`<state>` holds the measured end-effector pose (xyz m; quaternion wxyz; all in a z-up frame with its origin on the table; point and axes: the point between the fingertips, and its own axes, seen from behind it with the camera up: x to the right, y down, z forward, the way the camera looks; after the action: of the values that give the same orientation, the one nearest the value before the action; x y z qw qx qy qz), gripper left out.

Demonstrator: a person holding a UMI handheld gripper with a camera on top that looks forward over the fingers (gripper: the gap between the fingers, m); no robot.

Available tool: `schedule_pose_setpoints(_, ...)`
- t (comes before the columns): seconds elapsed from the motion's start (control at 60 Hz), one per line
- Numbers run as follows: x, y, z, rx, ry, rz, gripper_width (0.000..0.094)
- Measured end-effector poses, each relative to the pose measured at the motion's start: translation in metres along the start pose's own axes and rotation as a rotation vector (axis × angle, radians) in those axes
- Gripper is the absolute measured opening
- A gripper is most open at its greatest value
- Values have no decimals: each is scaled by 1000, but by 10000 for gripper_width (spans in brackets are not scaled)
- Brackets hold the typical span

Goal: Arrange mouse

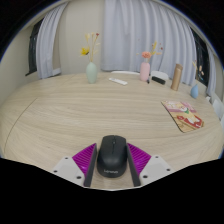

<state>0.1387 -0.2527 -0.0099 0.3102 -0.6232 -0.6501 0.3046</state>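
A black computer mouse (pixel 112 160) with white lettering on its back sits between my gripper's (pixel 112 148) two fingers. The magenta pads (pixel 84 160) press against its left and right sides, so the gripper is shut on it. The mouse points away from me, over the near part of the round light wooden table (pixel 70 115). I cannot tell whether it rests on the table or hangs just above it.
At the table's far edge stand a teal vase with flowers (pixel 91 72), a small white object (pixel 119 81), a pink vase with flowers (pixel 145 70), a wooden cylinder (pixel 177 77) and a pale blue cup (pixel 196 90). A patterned book (pixel 183 115) lies at the right. Curtains hang behind.
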Motion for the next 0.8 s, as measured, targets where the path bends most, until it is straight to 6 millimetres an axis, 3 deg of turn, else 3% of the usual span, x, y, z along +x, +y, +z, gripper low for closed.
schedule_pose_setpoints(0.033, 2, -1, 1, 2, 0, -1, 501)
schedule_pose_setpoints(0.267, -6, -6, -5, -12, -62, -22, 404)
schedule_pose_setpoints(0.333, 0, -20, -18, 6, -52, -44, 398)
schedule_pose_setpoints(0.433, 16, -56, -41, 48, -61, -21, 399)
schedule_pose_setpoints(0.517, 51, -99, -54, 91, -47, -2, 398)
schedule_pose_setpoints(0.633, 128, -158, -57, 140, -8, 43, 399)
schedule_pose_setpoints(0.733, 213, -190, -40, 170, 64, 55, 397)
schedule_pose_setpoints(0.8, 264, -195, -19, 164, 101, 59, 397)
